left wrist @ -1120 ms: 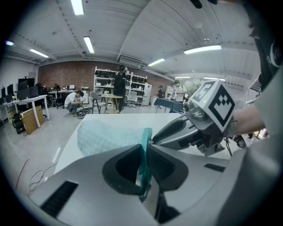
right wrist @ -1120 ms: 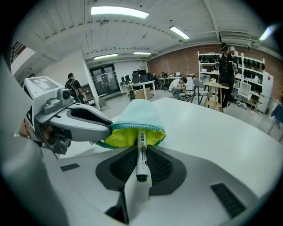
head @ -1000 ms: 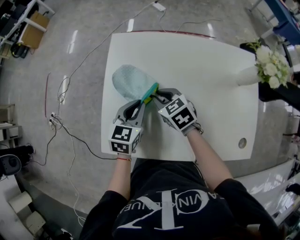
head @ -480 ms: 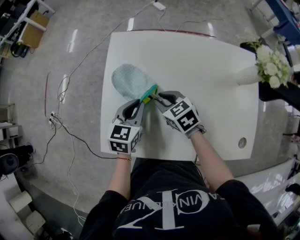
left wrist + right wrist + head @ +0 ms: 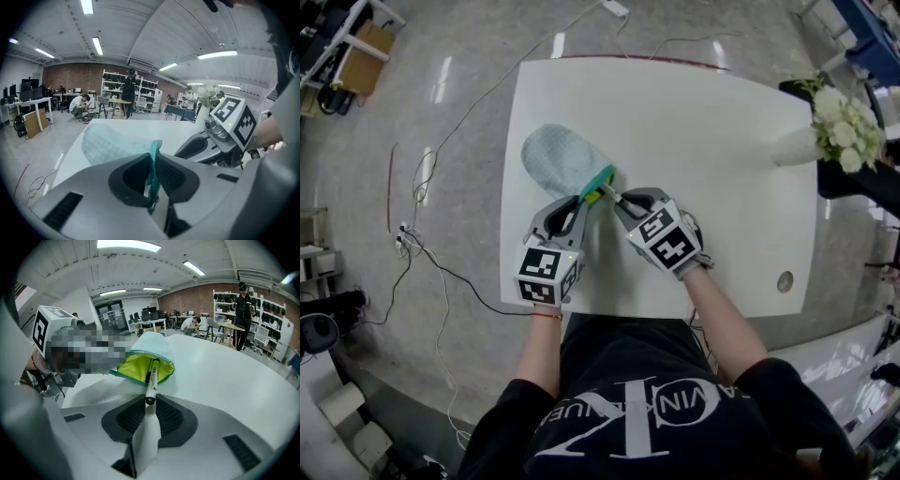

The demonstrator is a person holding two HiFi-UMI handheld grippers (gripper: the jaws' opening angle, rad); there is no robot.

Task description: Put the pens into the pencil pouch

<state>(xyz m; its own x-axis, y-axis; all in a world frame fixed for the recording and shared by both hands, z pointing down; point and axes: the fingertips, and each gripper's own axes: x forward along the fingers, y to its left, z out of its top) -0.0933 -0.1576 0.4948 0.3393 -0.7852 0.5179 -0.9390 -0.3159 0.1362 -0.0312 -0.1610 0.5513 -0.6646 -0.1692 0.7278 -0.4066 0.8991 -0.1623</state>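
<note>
We are holding the pouch [image 5: 558, 161] open with the left gripper [image 5: 579, 204], whose jaws are clamping the teal zipper edge [image 5: 152, 164] between them, so the pale blue body of the pouch is lying on the surface [image 5: 703, 131] just beyond those jaws. We are feeding a pen [image 5: 151, 376] in with the right gripper [image 5: 622, 199]. Its jaws have just been closing, and the pen's dark rear end is sitting between their tips, where they are pinching it. The rest of the pen is reaching straight ahead of these jaws, its front end already passing into the mouth of the pouch against the yellow lining [image 5: 133, 369]. We are judging this pen to be partly in: the front is inside, while the back end is sticking out of the opening as far as the jaw tips. What is left for it is the last push and the letting go. We are seeing no other pen lying on the surface near either pair of jaws, and we cannot tell whether more pens are already resting deeper inside the pouch.
</note>
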